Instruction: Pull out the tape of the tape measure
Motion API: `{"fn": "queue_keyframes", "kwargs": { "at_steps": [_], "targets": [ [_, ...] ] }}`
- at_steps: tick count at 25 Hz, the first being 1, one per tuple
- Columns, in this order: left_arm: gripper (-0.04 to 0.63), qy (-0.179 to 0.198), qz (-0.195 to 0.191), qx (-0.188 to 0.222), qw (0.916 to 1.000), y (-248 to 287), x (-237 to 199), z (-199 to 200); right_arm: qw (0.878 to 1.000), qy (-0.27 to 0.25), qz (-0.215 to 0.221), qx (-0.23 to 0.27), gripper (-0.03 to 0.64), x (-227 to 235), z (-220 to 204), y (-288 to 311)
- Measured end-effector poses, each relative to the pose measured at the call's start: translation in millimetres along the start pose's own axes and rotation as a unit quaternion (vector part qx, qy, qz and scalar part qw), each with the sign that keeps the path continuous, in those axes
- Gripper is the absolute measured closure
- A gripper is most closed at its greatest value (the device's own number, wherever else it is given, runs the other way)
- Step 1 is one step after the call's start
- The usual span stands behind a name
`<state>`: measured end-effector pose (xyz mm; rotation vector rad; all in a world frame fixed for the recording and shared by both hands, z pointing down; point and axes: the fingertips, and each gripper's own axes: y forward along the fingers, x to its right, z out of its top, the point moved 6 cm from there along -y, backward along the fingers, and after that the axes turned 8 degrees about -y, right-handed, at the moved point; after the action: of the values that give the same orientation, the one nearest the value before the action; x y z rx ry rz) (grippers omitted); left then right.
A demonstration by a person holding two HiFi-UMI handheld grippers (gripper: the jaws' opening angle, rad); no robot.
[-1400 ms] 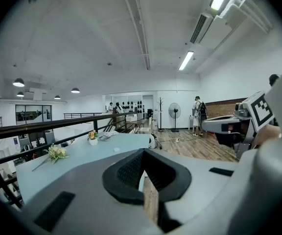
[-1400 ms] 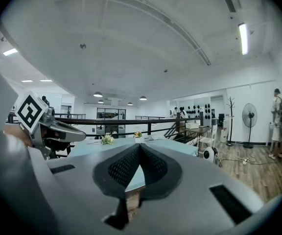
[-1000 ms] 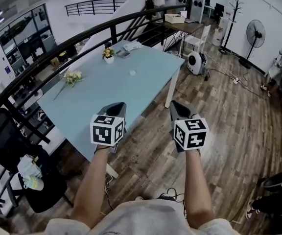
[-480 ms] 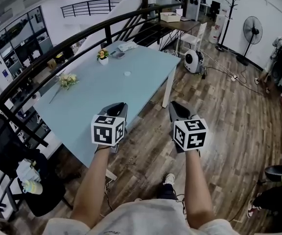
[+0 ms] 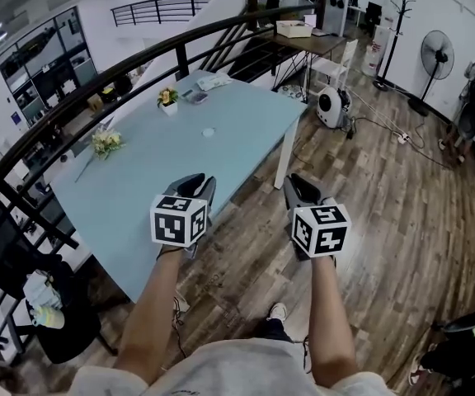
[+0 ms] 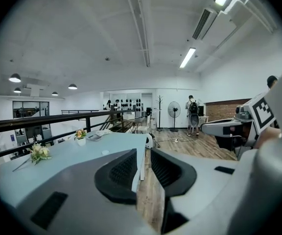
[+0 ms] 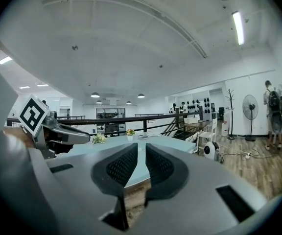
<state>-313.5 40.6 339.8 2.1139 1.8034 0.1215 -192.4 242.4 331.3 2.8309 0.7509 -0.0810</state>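
A long pale blue table (image 5: 155, 167) stands ahead and to the left. On it lies a small round white thing (image 5: 208, 131), too small to identify; I cannot pick out a tape measure. My left gripper (image 5: 196, 186) hovers over the table's near corner. Its jaws have just been opening and stand apart with nothing between them (image 6: 144, 153). My right gripper (image 5: 297, 186) hangs over the wooden floor beside the table. Its jaws have also just been opening and show a narrow empty gap (image 7: 142, 148).
A potted flower (image 5: 167, 98), a loose bouquet (image 5: 104, 142) and a dark flat item (image 5: 196, 96) lie on the table. A black railing (image 5: 72, 110) runs behind it, with a black chair (image 5: 23, 246) at left. A fan (image 5: 435, 56), a person (image 5: 472, 89) and a white appliance (image 5: 332, 106) stand to the right.
The whole scene has slid toward me and the table looks nearer. Both grippers keep their places in the head view. A foot now shows below.
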Motion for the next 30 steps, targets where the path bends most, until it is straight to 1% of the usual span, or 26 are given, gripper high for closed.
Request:
{"fn": "queue_keyframes", "kwargs": {
  "at_steps": [6, 12, 15, 19, 25, 30],
  "targets": [
    [0.48, -0.012, 0.017, 0.003, 0.9998, 47.9, 7.2, 14.8, 1.0, -0.002, 0.024, -0.005, 0.556, 46.2, -2.0, 34.1],
    [0.448, -0.026, 0.044, 0.007, 0.9987, 80.1, 8.5, 25.6, 0.999, -0.004, 0.049, -0.008, 0.532, 83.8, -0.9, 63.5],
    [0.428, -0.031, 0.058, 0.005, 0.9979, 92.8, 8.0, 30.2, 0.998, -0.004, 0.06, -0.006, 0.508, 101.1, 0.7, 76.8],
    [0.386, -0.039, 0.074, 0.009, 0.9965, 105.0, 7.3, 35.3, 0.997, -0.004, 0.077, -0.005, 0.469, 117.6, 1.0, 92.2],
    [0.359, -0.043, 0.095, 0.01, 0.9945, 125.3, 11.8, 38.8, 0.995, -0.001, 0.098, -0.007, 0.419, 139.0, -2.8, 110.7],
    [0.354, -0.043, 0.114, 0.01, 0.9925, 137.2, 13.5, 40.4, 0.993, -0.003, 0.12, -0.007, 0.419, 150.1, -4.4, 124.9]
  ]
}}
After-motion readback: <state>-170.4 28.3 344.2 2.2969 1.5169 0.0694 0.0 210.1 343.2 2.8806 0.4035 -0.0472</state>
